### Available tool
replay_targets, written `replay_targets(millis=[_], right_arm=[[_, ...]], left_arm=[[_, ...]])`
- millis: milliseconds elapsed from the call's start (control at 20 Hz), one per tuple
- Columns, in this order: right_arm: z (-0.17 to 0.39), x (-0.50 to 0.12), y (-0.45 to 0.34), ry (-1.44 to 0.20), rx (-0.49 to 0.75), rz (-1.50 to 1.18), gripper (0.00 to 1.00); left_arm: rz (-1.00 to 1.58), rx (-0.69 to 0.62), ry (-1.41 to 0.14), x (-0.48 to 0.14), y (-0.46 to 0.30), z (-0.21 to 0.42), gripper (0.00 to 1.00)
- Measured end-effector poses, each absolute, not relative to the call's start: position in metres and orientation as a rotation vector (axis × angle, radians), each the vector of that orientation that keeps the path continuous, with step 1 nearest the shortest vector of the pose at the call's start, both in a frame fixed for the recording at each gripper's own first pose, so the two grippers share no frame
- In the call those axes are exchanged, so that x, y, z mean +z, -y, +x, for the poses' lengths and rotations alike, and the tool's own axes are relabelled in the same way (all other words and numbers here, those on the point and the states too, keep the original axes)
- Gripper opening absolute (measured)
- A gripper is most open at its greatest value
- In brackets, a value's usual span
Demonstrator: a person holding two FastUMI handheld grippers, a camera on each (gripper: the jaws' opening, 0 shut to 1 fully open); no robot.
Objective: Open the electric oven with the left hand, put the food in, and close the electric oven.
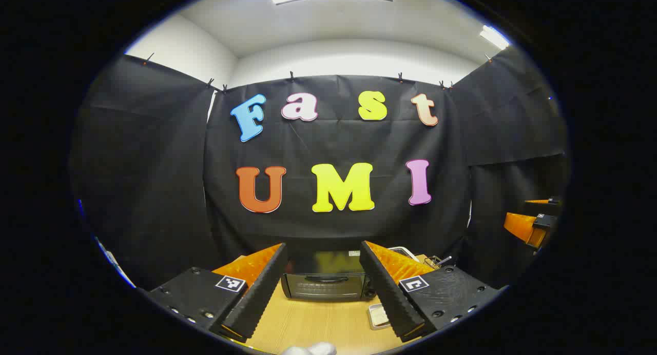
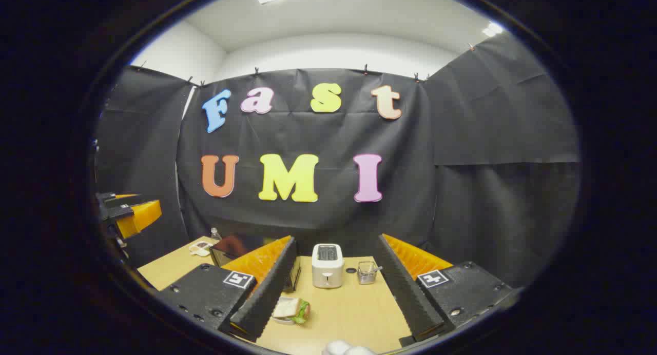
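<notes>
The electric oven (image 1: 323, 283) is a dark box at the back of the wooden table (image 1: 318, 324), with its door shut and the handle across the top of the door. My left gripper (image 1: 323, 244) is open and hangs in front of the oven, well short of it. A sandwich on a small plate (image 2: 291, 310) lies on the table beside my right gripper's left finger. My right gripper (image 2: 334, 238) is open with nothing between its fingers. The oven (image 2: 238, 246) shows partly behind that left finger. The plate's edge (image 1: 379, 315) peeks out by my left gripper's right finger.
A white toaster (image 2: 327, 265) and a small wire basket (image 2: 366, 272) stand at the back of the table (image 2: 354, 314). A bottle (image 2: 215, 234) and a small white item (image 2: 199, 248) sit at the far left. Black cloth walls close in the booth.
</notes>
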State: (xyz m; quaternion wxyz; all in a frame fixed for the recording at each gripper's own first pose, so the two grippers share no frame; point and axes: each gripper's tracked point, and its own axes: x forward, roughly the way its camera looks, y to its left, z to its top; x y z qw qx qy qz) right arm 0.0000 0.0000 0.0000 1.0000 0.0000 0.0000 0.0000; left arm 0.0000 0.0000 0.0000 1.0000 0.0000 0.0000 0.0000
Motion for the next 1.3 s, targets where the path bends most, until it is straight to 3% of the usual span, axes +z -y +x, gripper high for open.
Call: replay_targets(millis=[50, 100, 150, 200, 350, 400, 600, 650, 700, 750, 800, 850, 900, 1300], right_arm=[[0.002, 0.002, 0.0, 0.003, -0.002, 0.008, 1.0], [0.003, 0.002, -0.001, 0.004, 0.0, 0.016, 0.92], [0.005, 0.0, -0.002, 0.0, 0.0, 0.02, 0.92], [0.007, -0.001, -0.002, -0.001, 0.001, 0.022, 1.0], [0.011, 0.002, -0.002, 0.006, 0.001, 0.02, 1.0], [0.013, 0.004, -0.002, 0.012, -0.002, 0.016, 0.92], [0.018, 0.005, -0.003, 0.013, 0.0, 0.015, 0.92], [0.019, 0.004, -0.003, 0.013, 0.0, 0.018, 1.0], [0.02, 0.004, -0.003, 0.013, -0.001, 0.017, 1.0], [0.021, 0.005, -0.003, 0.014, -0.004, 0.018, 0.92], [0.022, 0.006, -0.003, 0.017, -0.004, 0.017, 0.92], [0.022, 0.006, -0.004, 0.016, -0.005, 0.015, 1.0], [0.023, 0.005, -0.004, 0.018, -0.007, 0.012, 0.92], [0.027, 0.014, -0.004, 0.054, -0.002, 0.016, 0.92]], left_arm=[[0.007, 0.002, 0.008, 0.002, -0.001, 0.001, 0.93], [0.017, 0.009, 0.01, 0.002, -0.003, 0.002, 0.93], [0.022, 0.01, 0.009, 0.0, -0.004, 0.002, 0.93], [0.025, 0.01, 0.006, -0.001, -0.004, 0.002, 0.93], [0.03, 0.024, -0.002, -0.004, -0.009, 0.004, 0.93], [0.033, 0.028, -0.003, -0.004, -0.01, 0.005, 0.93], [0.041, 0.033, -0.003, -0.007, -0.013, 0.008, 0.93], [0.04, 0.032, -0.004, -0.008, -0.013, 0.009, 0.93], [0.04, 0.033, -0.003, -0.006, -0.013, 0.011, 0.93], [0.042, 0.032, -0.006, -0.008, -0.014, 0.011, 0.93], [0.046, 0.033, -0.003, -0.008, -0.014, 0.013, 0.93], [0.051, 0.034, -0.002, -0.009, -0.015, 0.015, 0.93], [0.052, 0.031, -0.004, -0.011, -0.015, 0.017, 0.93], [0.024, 0.023, -0.026, -0.04, -0.016, 0.059, 0.93]])
